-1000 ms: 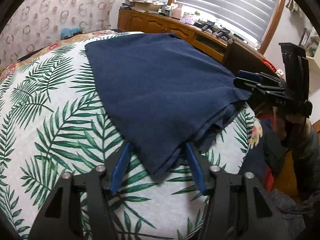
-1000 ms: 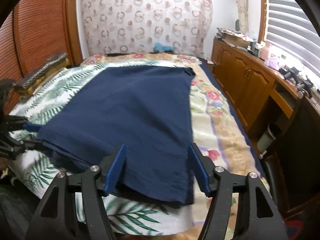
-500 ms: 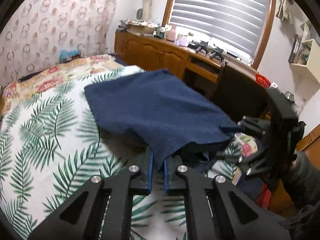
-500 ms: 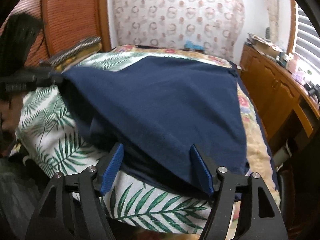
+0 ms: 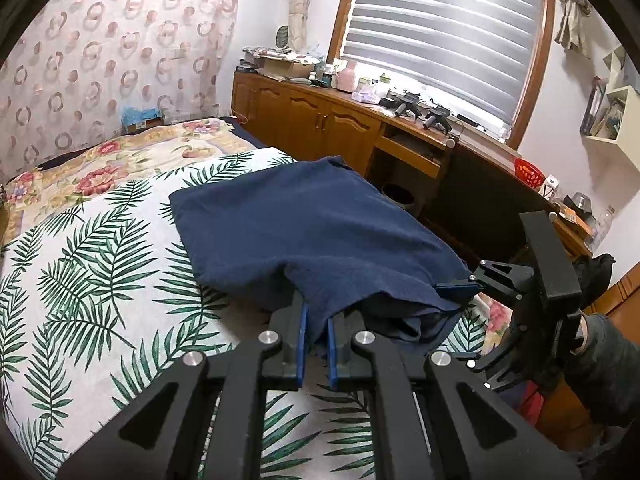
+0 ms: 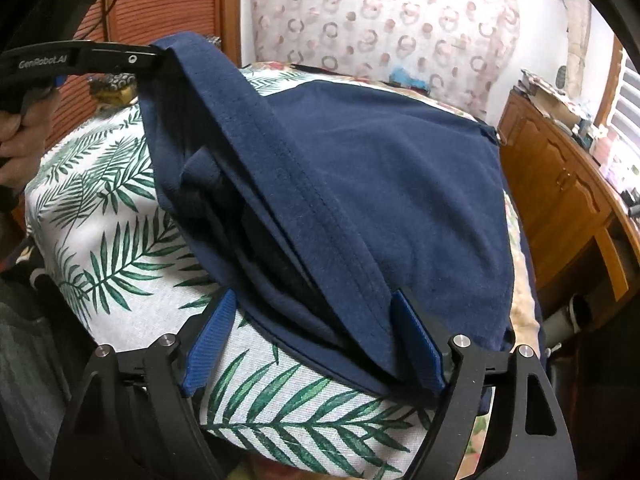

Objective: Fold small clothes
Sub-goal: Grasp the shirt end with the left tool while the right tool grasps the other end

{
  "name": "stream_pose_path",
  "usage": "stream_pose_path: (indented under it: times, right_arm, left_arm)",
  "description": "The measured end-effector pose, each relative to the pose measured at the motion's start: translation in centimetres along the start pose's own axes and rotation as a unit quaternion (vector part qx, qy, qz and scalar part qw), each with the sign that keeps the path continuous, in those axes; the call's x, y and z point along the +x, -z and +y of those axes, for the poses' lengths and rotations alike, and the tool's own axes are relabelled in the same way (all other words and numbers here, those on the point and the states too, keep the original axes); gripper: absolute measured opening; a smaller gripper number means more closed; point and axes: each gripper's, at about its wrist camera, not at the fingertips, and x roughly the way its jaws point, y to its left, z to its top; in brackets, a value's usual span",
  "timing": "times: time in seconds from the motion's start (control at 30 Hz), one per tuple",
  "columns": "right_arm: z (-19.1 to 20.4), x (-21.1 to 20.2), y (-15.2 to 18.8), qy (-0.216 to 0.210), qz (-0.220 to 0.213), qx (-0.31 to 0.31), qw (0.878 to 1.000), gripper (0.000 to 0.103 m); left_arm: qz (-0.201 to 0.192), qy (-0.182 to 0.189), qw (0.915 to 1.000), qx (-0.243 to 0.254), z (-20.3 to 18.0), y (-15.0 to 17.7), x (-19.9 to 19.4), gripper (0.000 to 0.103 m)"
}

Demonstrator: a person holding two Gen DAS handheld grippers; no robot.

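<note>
Now lifted off the bed (image 5: 100, 248): shirt (image 5: 304, 236) corner, pinched in closed left claw (image 5: 316, 340). Right claw (image 6: 316, 344) opening, hem loose between its pads, not gripped. Soft, light, droopy; best taken at hem corners.

left gripper (image 5: 316, 340): black frame, blue pads, silver screws | right gripper (image 6: 316, 344): same | dark sleeve (image 5: 600, 364)

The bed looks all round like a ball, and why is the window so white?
Both wrist views: the fisheye lens bulges the bed and darkens the picture corners. Left wrist view: daylight through the window blinds glares white, washing out the slats; the navy cloth stays sharp.
</note>
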Motion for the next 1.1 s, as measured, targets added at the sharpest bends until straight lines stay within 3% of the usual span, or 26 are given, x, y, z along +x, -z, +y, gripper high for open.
stream_pose_path:
  times: [0.27,0.37,0.43,0.53,0.83,1.1]
  right_arm:
    - [0.1,0.4,-0.3,0.003,0.011,-0.006,1.0,0.082]
    - [-0.4,0.2,-0.5,0.014,0.006,-0.007,1.0,0.054]
    - [-0.9,0.1,-0.6,0.024,0.008,-0.002,1.0,0.024]
    - [-2.1,-0.6,-1.2,0.016,0.0,0.027,0.999,0.009]
    - [-3.7,-3.0,-7.1,0.05,-0.088,0.023,0.995,0.007]
    - [-5.9,-0.1,-11.5,0.044,-0.11,0.013,0.993,0.007]
  left_arm:
    - [0.0,-0.001,1.0,-0.004,0.0,0.3,-0.1,0.005]
    - [0.0,0.0,1.0,-0.006,0.3,0.4,-0.2,0.005]
    - [0.001,0.005,0.9999,-0.009,0.3,0.4,-0.3,0.005]
    - [-0.002,-0.004,1.0,-0.002,0.2,0.3,-0.6,0.005]
    - [-0.013,-0.029,0.9995,-0.009,2.5,-2.3,-0.5,0.007]
    - [0.005,-0.036,0.9988,-0.031,6.1,-4.8,2.7,0.009]
